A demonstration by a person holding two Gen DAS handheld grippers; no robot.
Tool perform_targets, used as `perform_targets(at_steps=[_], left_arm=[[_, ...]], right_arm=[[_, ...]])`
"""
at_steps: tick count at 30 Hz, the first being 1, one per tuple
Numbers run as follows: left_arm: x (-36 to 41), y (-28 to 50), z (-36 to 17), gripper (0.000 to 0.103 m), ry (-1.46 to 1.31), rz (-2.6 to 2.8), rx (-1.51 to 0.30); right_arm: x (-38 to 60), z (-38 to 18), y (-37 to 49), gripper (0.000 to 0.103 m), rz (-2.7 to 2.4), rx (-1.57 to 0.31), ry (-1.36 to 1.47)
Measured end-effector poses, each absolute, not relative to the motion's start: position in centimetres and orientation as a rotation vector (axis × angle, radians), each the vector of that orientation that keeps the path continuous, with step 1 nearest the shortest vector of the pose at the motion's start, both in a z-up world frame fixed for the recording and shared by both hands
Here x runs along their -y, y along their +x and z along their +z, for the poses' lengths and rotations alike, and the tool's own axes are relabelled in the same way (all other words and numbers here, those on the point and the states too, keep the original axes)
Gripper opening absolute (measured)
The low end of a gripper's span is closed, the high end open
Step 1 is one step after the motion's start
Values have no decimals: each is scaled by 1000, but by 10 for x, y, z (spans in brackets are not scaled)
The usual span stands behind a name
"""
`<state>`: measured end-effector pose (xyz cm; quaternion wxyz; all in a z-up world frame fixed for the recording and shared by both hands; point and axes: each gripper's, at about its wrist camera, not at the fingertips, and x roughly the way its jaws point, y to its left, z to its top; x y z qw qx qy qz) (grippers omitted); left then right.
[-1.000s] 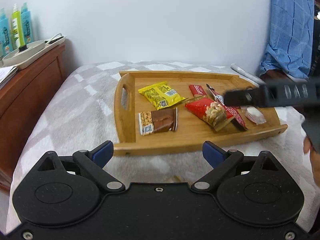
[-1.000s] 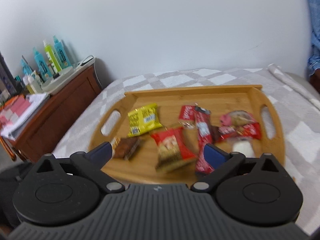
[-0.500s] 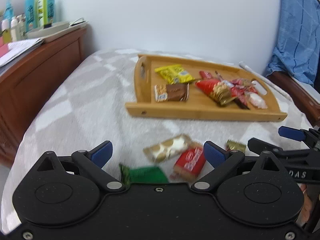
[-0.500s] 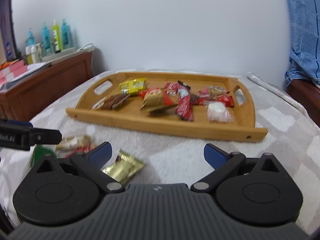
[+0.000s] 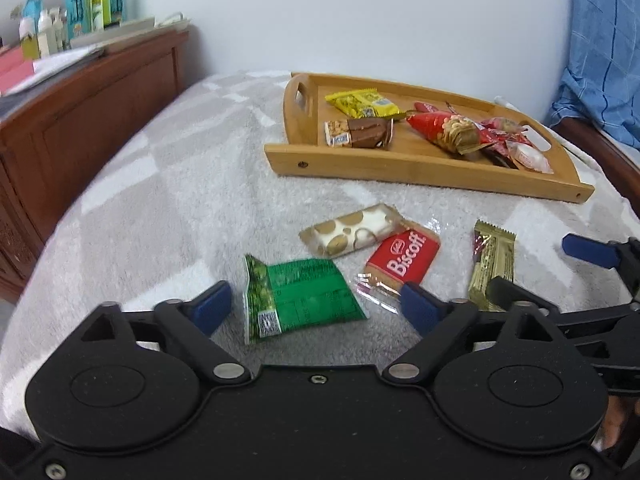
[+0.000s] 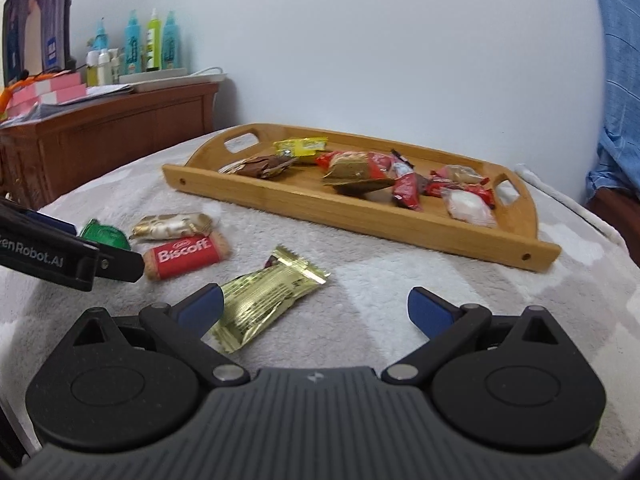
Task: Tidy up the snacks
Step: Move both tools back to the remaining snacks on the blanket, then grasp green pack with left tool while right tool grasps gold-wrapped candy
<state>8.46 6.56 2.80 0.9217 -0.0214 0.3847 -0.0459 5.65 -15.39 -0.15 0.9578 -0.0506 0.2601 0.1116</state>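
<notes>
Spread across the whole scene, a grey-and-white checked blanket (image 5: 168, 208), with a dark wooden dresser (image 5: 80, 120) along its left edge. Farther back on the blanket, a wooden tray (image 5: 420, 166) already carrying several wrapped snacks. In front of the tray, loose on the blanket, four packets: a green packet (image 5: 300, 300), a white-and-gold bar (image 5: 352, 230) just behind it, a red Biscoff packet (image 5: 402, 260) touching that bar, and a gold bar (image 6: 268, 296) off to the right. Over the green packet, the left gripper (image 5: 314, 308), jaws apart and just narrowing, pads on either side without pressing. Beside the gold bar, the right gripper (image 6: 314, 306), spread wide, holding nothing.
</notes>
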Motion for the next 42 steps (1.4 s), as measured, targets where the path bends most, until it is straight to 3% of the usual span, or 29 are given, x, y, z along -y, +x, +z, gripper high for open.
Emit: perform_targets(at_steps=[7,12,18,32,35,36,37,38,42], left_arm=[[-68,82,24,75,-66,-94,-792],[-65,80,23,59,-48,-89,-780],[-63,80,26,54,-29,-121,-777],[-50,77,32,53,-22,-187,-770],[-50,79,34,53,-31,-186,-773],[-51,79,34,52,-37,-184,-777],[-51,80,34,53,-42,-182,-782],[-51,81,34,52,-47,-180,-784],[-49,81,36,52,-50,-181,-784]], right_arm=[[143,-7,57,103,264,-510,-112],[136,-11,56,103,287,-504,-145],[134,-9,60,103,327,-514,-150],[130,-7,61,73,374,-516,-152],[129,-6,60,70,380,-516,-153],[130,-6,61,67,384,-520,-146],[132,-5,62,54,394,-526,-132],[132,-4,62,50,387,-529,-121],[137,-3,64,49,367,-535,-100]])
